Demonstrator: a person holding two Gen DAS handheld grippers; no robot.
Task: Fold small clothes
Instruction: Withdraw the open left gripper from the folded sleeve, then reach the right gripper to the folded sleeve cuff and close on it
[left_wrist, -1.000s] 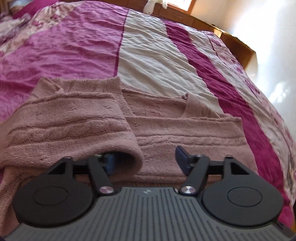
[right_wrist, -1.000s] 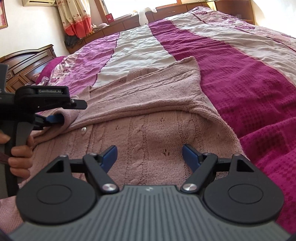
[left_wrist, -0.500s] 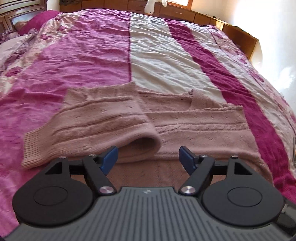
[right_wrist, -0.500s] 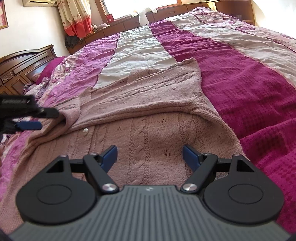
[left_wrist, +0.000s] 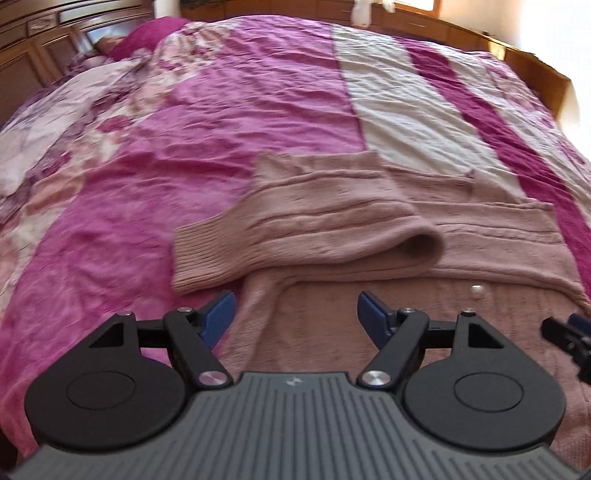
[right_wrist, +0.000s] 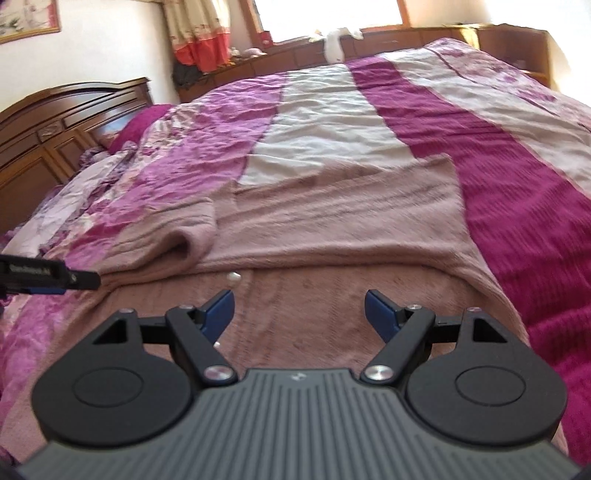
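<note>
Dusty-pink cable knit covers the near part of the bed: a small cardigan lies flat on the magenta, floral and cream striped bedspread, toward 12 o'clock from both grippers. Starting at the left, its sleeve is laid across the body, the ribbed cuff pointing to 9 o'clock and spilling just past the side edge onto the bedspread, the bend of the sleeve forming a soft roll near the middle. A pearly button shows on the front panel at about 1 o'clock from the left gripper. Farther right, in the right wrist view, the other side looks folded over the body already, its edge running straight toward 12 o'clock beside the dark magenta stripe.

So the sleeve and side folds appear done; the cuff probably wants tucking in, and the lengthwise fold of hem toward collar seems still to come.

The left gripper hovers low over the near left edge of the cardigan, its blue fingers spread wide with nothing between them. The right gripper hangs level over the near hem, fingers likewise apart and empty.
</note>
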